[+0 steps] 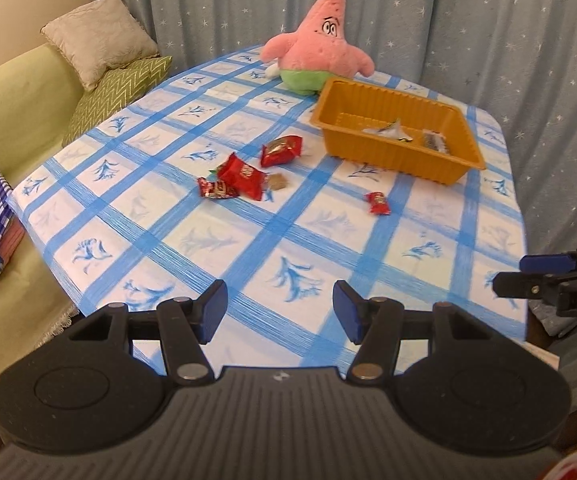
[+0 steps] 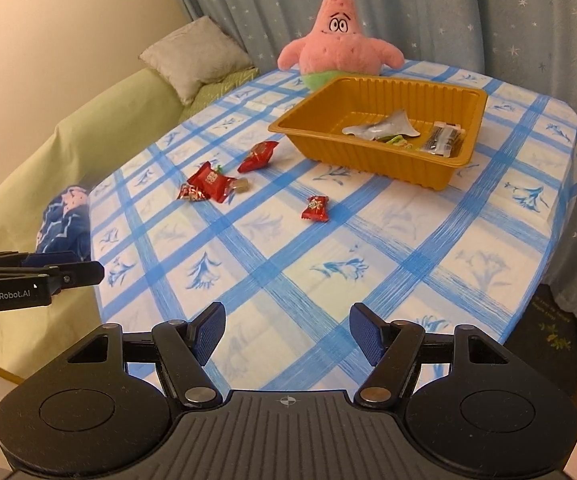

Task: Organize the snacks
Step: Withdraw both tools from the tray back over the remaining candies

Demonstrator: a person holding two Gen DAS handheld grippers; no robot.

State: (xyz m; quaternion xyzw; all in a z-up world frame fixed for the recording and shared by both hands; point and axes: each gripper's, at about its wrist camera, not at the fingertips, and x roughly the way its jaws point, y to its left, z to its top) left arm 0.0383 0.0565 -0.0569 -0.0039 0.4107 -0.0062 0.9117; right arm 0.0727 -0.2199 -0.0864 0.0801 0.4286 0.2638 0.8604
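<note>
Right wrist view: right claw (image 2: 286, 330) apart, empty, over near tabletop (image 2: 428, 240) edge; left claw (image 1: 280, 312) likewise. Amber ribbed plastic tray (image 2: 376, 156) toward far edge; red foil-wrapped candies (image 2: 315, 209) mid-tabletop.

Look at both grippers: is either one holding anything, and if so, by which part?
Nothing is held. The left gripper and right gripper both hang open above the tablecloth, nothing between their pads.

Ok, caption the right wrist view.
Open right gripper faces red snack packets scattered beside an orange tray on checked tablecloth.

Glossy ribbed plastic tray (image 2: 372, 152)
</note>
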